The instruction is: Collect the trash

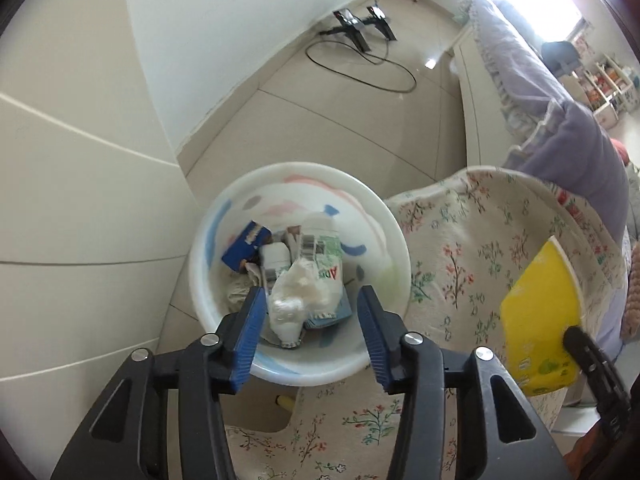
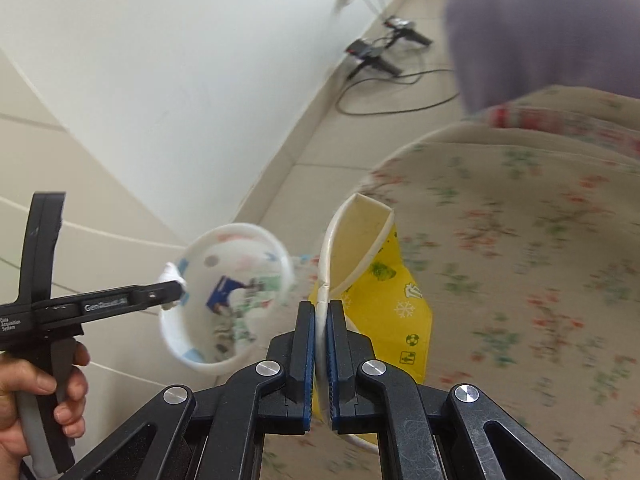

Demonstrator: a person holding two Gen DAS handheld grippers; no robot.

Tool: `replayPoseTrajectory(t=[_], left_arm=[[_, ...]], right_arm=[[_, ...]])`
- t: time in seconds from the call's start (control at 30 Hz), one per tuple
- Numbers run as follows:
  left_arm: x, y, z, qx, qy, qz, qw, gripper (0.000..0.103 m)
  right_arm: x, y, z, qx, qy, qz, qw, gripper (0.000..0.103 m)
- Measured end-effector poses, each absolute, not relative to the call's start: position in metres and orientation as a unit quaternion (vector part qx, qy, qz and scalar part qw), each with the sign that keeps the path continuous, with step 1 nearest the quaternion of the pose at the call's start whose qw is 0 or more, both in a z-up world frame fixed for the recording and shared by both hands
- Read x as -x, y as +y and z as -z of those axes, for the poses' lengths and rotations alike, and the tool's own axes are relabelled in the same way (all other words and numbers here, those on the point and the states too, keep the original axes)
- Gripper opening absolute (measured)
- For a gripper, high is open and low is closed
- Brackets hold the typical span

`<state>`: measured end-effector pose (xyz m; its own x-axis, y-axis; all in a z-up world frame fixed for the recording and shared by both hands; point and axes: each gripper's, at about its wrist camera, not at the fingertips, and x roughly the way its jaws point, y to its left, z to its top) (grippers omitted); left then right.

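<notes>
A crumpled white plastic wrapper (image 1: 294, 300) lies between the left gripper's (image 1: 312, 320) parted blue pads, untouched, over the round white patterned plastic bin (image 1: 394, 240) holding cartons and a blue box (image 1: 247, 245). The right gripper (image 2: 322, 344) is clamped on a flattened yellow paper cup (image 2: 360, 256) (rim folded), beside floral bedding (image 2: 520, 260).

Both wrist views steeply down, sharing bin (image 1: 298, 276)

Home bedroom: bed with lilac bedding (image 1: 516, 64), floral quilt (image 1: 472, 248), tiled floor (image 1: 340, 120), toy shelves (image 1: 608, 84).
</notes>
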<state>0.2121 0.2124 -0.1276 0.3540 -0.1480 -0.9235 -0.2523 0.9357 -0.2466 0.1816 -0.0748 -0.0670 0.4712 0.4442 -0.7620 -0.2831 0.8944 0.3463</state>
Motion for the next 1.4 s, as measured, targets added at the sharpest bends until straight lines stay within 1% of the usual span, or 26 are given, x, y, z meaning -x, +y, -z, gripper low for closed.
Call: replayPoseTrajectory(t=[0.07, 0.27, 0.4, 0.5, 0.53, 0.57, 0.6, 0.73, 0.9, 0.93, 0.97, 1.0, 1.03, 1.1, 1.17, 1.27, 1.4], left_arm=[[-0.210, 0.221, 0.122, 0.199, 0.559, -0.030, 0.804, 0.054], [-0.195, 0.244, 0.091, 0.265, 0.525, -0.046, 0.808, 0.054], [-0.186, 0.250, 0.070, 0.264, 0.493, -0.062, 0.826, 0.055], [-0.185, 0.253, 0.061, 0.257, 0.486, -0.066, 0.833, 0.057], [-0.184, 0.254, 0.059, 0.255, 0.484, -0.068, 0.834, 0.057], [-0.184, 0.254, 0.058, 0.250, 0.484, -0.073, 0.836, 0.057], [-0.183, 0.254, 0.058, 0.246, 0.484, -0.075, 0.836, 0.057], [-0.182, 0.245, 0.054, 0.230, 0.489, -0.065, 0.839, 0.057], [-0.164, 0.221, 0.039, 0.187, 0.484, -0.062, 0.853, 0.057], [-0.157, 0.212, 0.035, 0.173, 0.483, -0.058, 0.856, 0.059], [-0.150, 0.206, 0.032, 0.161, 0.484, -0.053, 0.859, 0.064], [-0.141, 0.197, 0.028, 0.145, 0.482, -0.050, 0.863, 0.066], [-0.130, 0.188, 0.024, 0.127, 0.476, -0.051, 0.869, 0.070], [-0.099, 0.172, 0.017, 0.087, 0.457, -0.069, 0.882, 0.074], [-0.066, 0.161, 0.013, 0.071, 0.439, -0.079, 0.892, 0.082], [-0.023, 0.148, 0.011, 0.067, 0.417, -0.084, 0.902, 0.083], [0.017, 0.125, 0.004, 0.030, 0.381, -0.093, 0.919, 0.084]], right_arm=[[-0.186, -0.057, 0.072, -0.082, 0.469, -0.222, 0.851, 0.004], [-0.198, -0.010, 0.081, -0.090, 0.461, -0.258, 0.844, 0.004], [-0.205, 0.029, 0.087, -0.092, 0.454, -0.283, 0.840, 0.004], [-0.210, 0.061, 0.092, -0.098, 0.445, -0.300, 0.838, 0.010], [-0.212, 0.068, 0.096, -0.101, 0.447, -0.304, 0.835, 0.031], [-0.214, 0.076, 0.103, -0.101, 0.453, -0.300, 0.834, 0.057], [-0.214, 0.079, 0.110, -0.098, 0.459, -0.286, 0.836, 0.063], [-0.212, 0.067, 0.123, -0.101, 0.480, -0.260, 0.831, 0.064], [-0.193, 0.025, 0.095, -0.102, 0.465, -0.242, 0.846, 0.064], [-0.184, 0.018, 0.087, -0.100, 0.460, -0.243, 0.848, 0.064], [-0.174, 0.011, 0.080, -0.096, 0.455, -0.245, 0.851, 0.064], [-0.165, 0.006, 0.074, -0.092, 0.451, -0.244, 0.854, 0.064], [-0.156, 0.000, 0.067, -0.085, 0.447, -0.241, 0.857, 0.064], [-0.139, -0.012, 0.055, -0.073, 0.439, -0.233, 0.865, 0.064], [-0.120, -0.020, 0.048, -0.068, 0.430, -0.234, 0.869, 0.064], [-0.088, -0.036, 0.041, -0.051, 0.417, -0.225, 0.879, 0.065], [-0.042, -0.054, 0.029, -0.013, 0.390, -0.206, 0.897, 0.066]])
